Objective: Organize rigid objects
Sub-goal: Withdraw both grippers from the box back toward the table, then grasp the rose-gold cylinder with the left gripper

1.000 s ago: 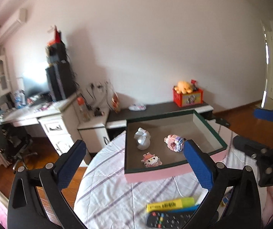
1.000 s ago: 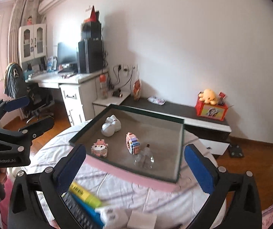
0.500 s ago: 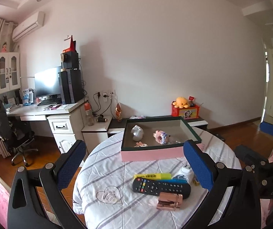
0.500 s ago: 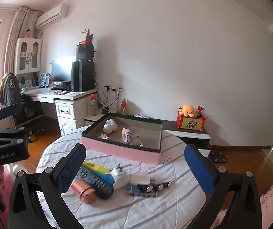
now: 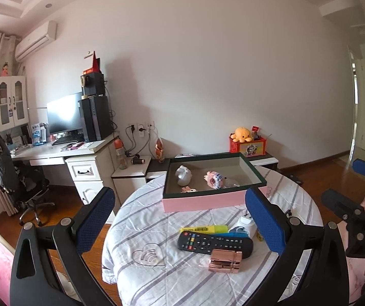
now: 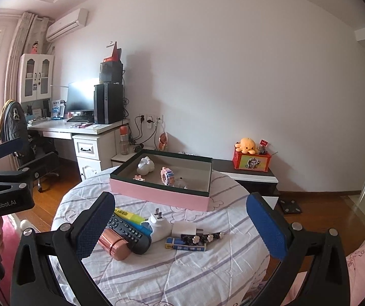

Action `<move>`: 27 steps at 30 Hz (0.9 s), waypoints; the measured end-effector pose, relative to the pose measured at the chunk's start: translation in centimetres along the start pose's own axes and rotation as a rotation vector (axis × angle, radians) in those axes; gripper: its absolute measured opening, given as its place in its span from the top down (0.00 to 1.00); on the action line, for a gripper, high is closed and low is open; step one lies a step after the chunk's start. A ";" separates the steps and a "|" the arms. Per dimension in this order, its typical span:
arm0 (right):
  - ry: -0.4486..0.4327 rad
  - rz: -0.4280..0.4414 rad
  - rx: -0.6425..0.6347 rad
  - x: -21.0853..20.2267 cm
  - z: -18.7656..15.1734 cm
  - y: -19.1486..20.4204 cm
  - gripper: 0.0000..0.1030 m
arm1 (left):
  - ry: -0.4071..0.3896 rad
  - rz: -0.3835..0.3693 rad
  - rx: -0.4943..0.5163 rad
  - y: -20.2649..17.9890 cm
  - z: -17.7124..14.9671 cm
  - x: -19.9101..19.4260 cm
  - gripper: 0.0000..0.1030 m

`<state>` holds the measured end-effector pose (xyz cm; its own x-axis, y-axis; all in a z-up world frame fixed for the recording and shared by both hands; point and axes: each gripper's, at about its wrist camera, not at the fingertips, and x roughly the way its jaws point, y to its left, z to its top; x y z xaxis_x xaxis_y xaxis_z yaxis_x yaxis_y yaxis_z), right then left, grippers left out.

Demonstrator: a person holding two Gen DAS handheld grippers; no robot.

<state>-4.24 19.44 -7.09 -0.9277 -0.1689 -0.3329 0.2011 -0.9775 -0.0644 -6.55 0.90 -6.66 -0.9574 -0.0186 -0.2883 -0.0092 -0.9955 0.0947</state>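
A pink box (image 5: 208, 202) with a dark green rim stands at the far side of the round table (image 5: 157, 275); it also shows in the right wrist view (image 6: 157, 193). Inside lie a white figurine (image 5: 183, 175), a pink block toy (image 5: 214, 178) and a small flat figure (image 5: 189, 190). Near the front lie a black remote (image 5: 214, 243), a rose-gold cylinder (image 5: 224, 260), a yellow highlighter (image 5: 204, 229), a white plug (image 6: 158, 225), a white adapter (image 6: 183, 228) and a blue box (image 6: 185, 247). My left gripper (image 5: 180, 219) and right gripper (image 6: 180, 227) are open, empty and held back above the table's near edge.
A white desk (image 6: 80, 127) with monitor and computer tower stands at the left, with an office chair (image 5: 9, 173). A low dark shelf (image 6: 246, 176) behind the table carries a red box with an orange plush (image 6: 251, 156). Wooden floor surrounds the table.
Both grippers have pulled back and away from the pink box, so the whole table and the loose items in front now show. Both stay open.
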 end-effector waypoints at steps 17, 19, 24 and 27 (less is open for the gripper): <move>0.175 -0.018 0.096 5.6 -4.9 -4.2 0.00 | 0.244 -0.108 0.067 -3.5 -5.0 6.4 0.00; 0.204 -0.022 0.104 6.4 -5.8 -4.7 0.00 | 0.291 -0.114 0.078 -4.1 -6.4 7.5 0.00; 0.273 -0.022 0.129 8.3 -7.9 -5.5 0.00 | 0.390 -0.133 0.088 -5.1 -9.1 10.1 0.00; 0.308 -0.016 0.134 9.2 -8.9 -5.6 0.00 | 0.420 -0.124 0.096 -5.3 -9.9 11.3 0.00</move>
<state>-11.15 24.45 -18.15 -0.7875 -0.1268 -0.6032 0.1248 -0.9911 0.0454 -14.48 5.08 -19.89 -0.7470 0.0447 -0.6634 -0.1626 -0.9797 0.1170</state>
